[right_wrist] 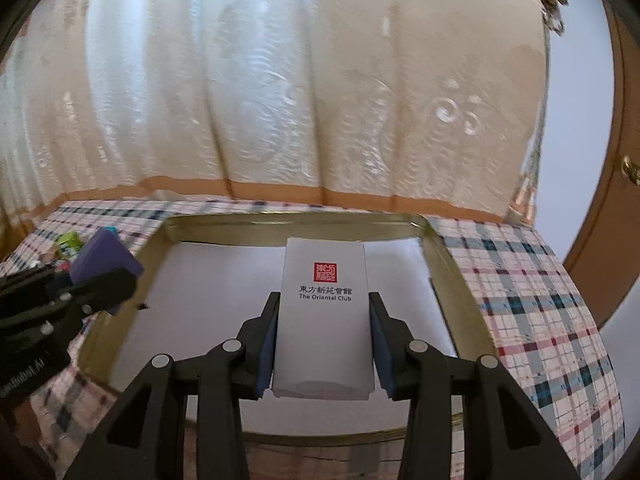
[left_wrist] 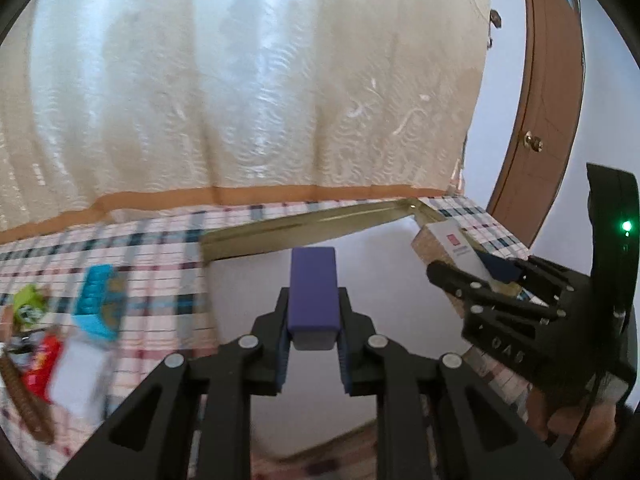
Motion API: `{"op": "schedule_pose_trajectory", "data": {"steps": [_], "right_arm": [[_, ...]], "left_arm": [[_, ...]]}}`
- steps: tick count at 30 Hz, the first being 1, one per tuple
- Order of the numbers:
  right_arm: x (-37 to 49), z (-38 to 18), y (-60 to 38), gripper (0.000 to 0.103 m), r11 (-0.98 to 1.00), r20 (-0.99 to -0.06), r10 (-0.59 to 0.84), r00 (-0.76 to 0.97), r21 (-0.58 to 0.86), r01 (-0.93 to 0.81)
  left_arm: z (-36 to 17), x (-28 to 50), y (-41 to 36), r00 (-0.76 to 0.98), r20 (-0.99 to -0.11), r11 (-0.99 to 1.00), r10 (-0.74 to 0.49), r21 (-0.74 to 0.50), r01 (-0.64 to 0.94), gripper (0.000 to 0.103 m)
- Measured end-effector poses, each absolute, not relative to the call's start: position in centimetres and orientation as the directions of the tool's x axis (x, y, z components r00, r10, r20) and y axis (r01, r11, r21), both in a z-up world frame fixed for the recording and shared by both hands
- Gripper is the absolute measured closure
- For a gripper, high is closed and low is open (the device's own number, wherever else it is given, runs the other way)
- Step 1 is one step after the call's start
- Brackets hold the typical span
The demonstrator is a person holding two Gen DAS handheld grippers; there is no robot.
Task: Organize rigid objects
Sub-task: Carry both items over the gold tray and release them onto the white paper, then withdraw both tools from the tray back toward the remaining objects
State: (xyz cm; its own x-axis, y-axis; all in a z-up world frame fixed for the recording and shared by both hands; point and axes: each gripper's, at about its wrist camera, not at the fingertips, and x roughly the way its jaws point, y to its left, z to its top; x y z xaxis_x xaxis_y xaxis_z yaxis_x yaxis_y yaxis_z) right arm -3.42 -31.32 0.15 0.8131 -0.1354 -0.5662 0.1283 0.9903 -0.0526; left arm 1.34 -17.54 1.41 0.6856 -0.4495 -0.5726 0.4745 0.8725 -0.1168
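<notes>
Holding: the purple block sits clamped between the left gripper's pads, its long axis running straight out along the fingers, away from the camera.
White box: the white box, printed with a red seal and "The Oriental Club", is pinched on its two long sides by the right gripper; its long axis also runs forward along the fingers.
Where they hang: both things are carried in the air over the gold-rimmed tray, neither touching its white floor as far as the views show.
Key relation: the tray's floor lies below and ahead of both loads; the block is over the tray's left part, the box nearer the far right corner.
Nearer hand: judged from the left wrist view, the right gripper is further in toward the tray's back rim, so the box looks likelier to be set down first.
Spacing: the two grippers are near each other but apart, each seen at the edge of the other's view.
Risk: lowering both at once could bring the fingers together over the tray.
Around: checked tablecloth under the tray, more small items in a blurred heap to the left, curtain behind.
</notes>
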Motion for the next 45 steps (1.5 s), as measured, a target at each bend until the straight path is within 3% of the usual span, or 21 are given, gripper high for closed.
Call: {"op": "schedule_pose_trajectory", "data": {"steps": [18, 34, 35, 36, 37, 40, 42, 45], "right_arm": [[-2.0, -1.6, -32.3, 0.059, 0.977, -0.611, -0.201, 0.765, -0.070, 0.201], [-1.6, -2.4, -31.8, 0.058, 0.983, -0.639, -0.154, 0.754, -0.023, 0.182], [-1.6, -2.4, -32.0, 0.057, 0.982, -0.641, -0.146, 0.753, -0.002, 0.188], [-1.7, -2.4, -32.1, 0.052, 0.981, -0.641, -0.142, 0.754, 0.013, 0.196], [-1.8, -2.3, -32.3, 0.042, 0.978, -0.639, -0.141, 0.756, 0.029, 0.207], [-2.6, -1.6, -32.9, 0.032, 0.967, -0.597, -0.163, 0.786, 0.061, 0.247], [-3.4, -0.8, -33.3, 0.032, 0.964, -0.554, -0.162, 0.817, 0.090, 0.252], [-4.2, -0.1, -33.4, 0.032, 0.962, -0.507, -0.143, 0.850, 0.129, 0.239]], "left_arm": [[-1.8, 3.5, -20.2, 0.671, -0.639, 0.897, -0.376, -0.070, 0.436, 0.085], [-2.1, 3.9, -20.2, 0.684, -0.653, 0.917, -0.325, -0.040, 0.397, 0.083], [-2.0, 3.8, -20.1, 0.692, -0.647, 0.919, -0.320, -0.034, 0.393, 0.079], [-1.8, 3.5, -20.1, 0.701, -0.637, 0.919, -0.320, -0.028, 0.394, 0.062], [-1.7, 3.3, -20.0, 0.709, -0.630, 0.919, -0.317, -0.021, 0.393, 0.038], [-0.9, 2.4, -19.4, 0.762, -0.588, 0.938, -0.272, 0.013, 0.346, 0.008], [-0.2, 1.9, -18.8, 0.794, -0.549, 0.943, -0.259, 0.033, 0.331, 0.000], [0.2, 1.7, -17.8, 0.816, -0.527, 0.952, -0.239, 0.039, 0.304, 0.000]]}}
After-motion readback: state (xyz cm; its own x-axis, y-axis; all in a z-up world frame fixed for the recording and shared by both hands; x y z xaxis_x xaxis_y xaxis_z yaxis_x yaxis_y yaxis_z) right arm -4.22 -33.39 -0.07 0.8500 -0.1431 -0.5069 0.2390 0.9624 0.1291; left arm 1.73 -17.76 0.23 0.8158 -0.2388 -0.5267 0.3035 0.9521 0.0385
